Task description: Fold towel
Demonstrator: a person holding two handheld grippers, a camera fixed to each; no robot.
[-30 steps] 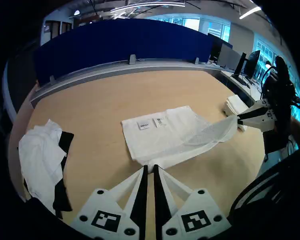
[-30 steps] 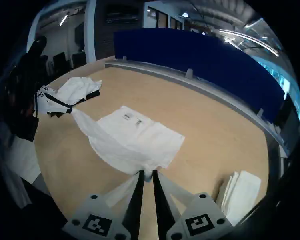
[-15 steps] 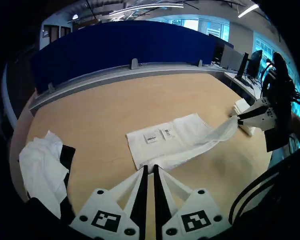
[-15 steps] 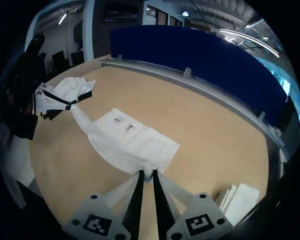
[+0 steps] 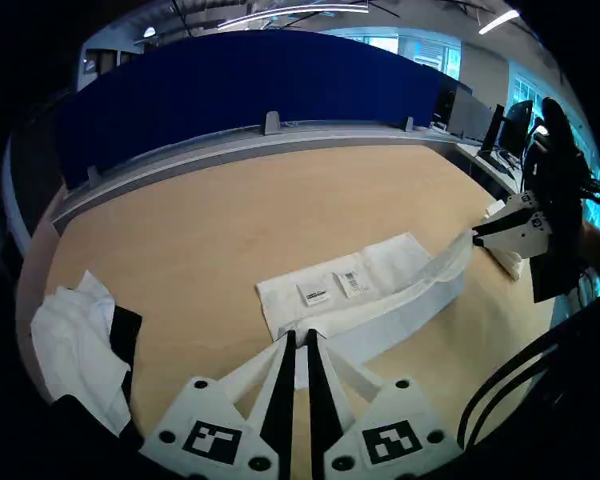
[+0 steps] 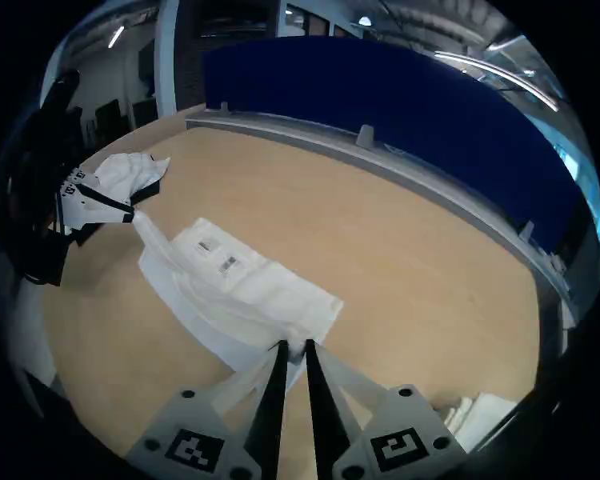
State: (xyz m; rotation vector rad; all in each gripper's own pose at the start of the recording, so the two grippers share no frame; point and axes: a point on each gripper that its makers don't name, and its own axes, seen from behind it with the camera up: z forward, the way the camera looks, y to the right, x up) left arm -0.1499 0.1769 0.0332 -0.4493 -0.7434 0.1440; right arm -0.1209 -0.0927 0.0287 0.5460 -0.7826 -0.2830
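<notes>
Pinching white cloth towel (image 5: 380, 264) corners with left hand-held gripper (image 5: 296, 344), right hand-held gripper (image 6: 292, 352); carry edge taut, level, square.

The towel (image 5: 388, 276) is thin white cloth, matt and soft, and its two small labels (image 5: 314, 294) look like paper. The table (image 5: 220, 216) looks like pale wood, smooth, with a low sheen. The left gripper (image 5: 298, 340) and the right gripper (image 6: 294, 348) are of white matt plastic, black on the inner faces. The divider (image 5: 244, 80) seems to be blue matt fabric.
</notes>
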